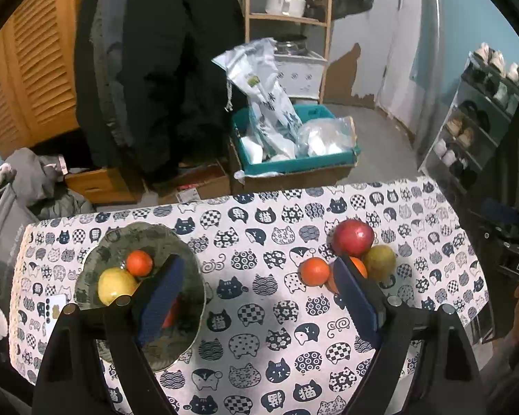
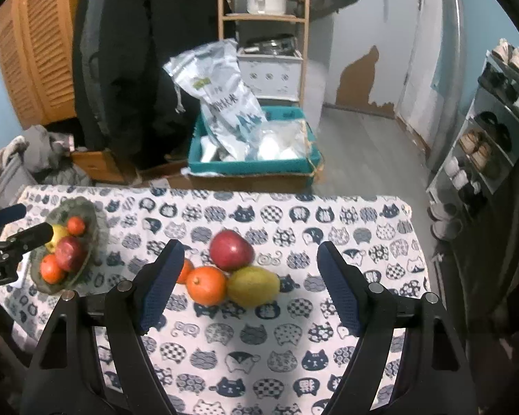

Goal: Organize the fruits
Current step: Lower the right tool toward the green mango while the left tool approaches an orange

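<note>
The right gripper (image 2: 251, 287) hung with fingers spread above loose fruit on the bench (image 2: 328, 363). The orange (image 2: 206, 284) looked firm, round, roll-prone; grip across its widest middle.

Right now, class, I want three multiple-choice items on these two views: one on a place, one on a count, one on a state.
1. Where does the plate sit on the table?
A. near its left end
B. in its middle
C. at its right end

2. How many fruits lie loose on the cloth?
A. two
B. four
C. six

3. How do the right gripper fingers stand?
A. closed on an orange
B. closed on nothing
C. apart, holding nothing

Answers:
1 A: it lies far left in the right wrist view.
2 B: apple, pear, two oranges.
3 C: the fruit shows between spread fingers.
</note>
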`<action>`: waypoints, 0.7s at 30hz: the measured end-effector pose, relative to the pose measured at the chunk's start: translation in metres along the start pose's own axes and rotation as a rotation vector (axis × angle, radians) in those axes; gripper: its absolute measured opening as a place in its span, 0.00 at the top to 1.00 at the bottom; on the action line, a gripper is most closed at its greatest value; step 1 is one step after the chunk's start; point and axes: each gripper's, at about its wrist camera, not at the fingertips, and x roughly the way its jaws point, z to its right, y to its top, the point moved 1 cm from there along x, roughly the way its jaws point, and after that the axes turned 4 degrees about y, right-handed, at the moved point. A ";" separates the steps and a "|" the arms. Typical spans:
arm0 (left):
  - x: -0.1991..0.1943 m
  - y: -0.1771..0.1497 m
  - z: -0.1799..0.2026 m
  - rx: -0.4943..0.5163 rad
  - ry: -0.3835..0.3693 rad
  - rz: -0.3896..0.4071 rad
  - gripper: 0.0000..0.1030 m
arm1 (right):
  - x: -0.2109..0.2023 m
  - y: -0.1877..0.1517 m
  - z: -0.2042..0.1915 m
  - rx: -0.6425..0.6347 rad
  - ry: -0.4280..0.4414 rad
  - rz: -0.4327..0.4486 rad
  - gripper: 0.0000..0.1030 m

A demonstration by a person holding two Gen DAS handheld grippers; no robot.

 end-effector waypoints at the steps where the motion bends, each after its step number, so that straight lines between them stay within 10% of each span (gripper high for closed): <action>1: 0.004 0.000 0.003 0.004 0.001 -0.007 0.14 | 0.003 -0.001 0.003 0.005 -0.001 -0.008 0.23; 21: 0.109 -0.028 0.021 -0.017 -0.022 -0.230 0.14 | 0.090 -0.049 0.022 0.000 0.019 -0.228 0.23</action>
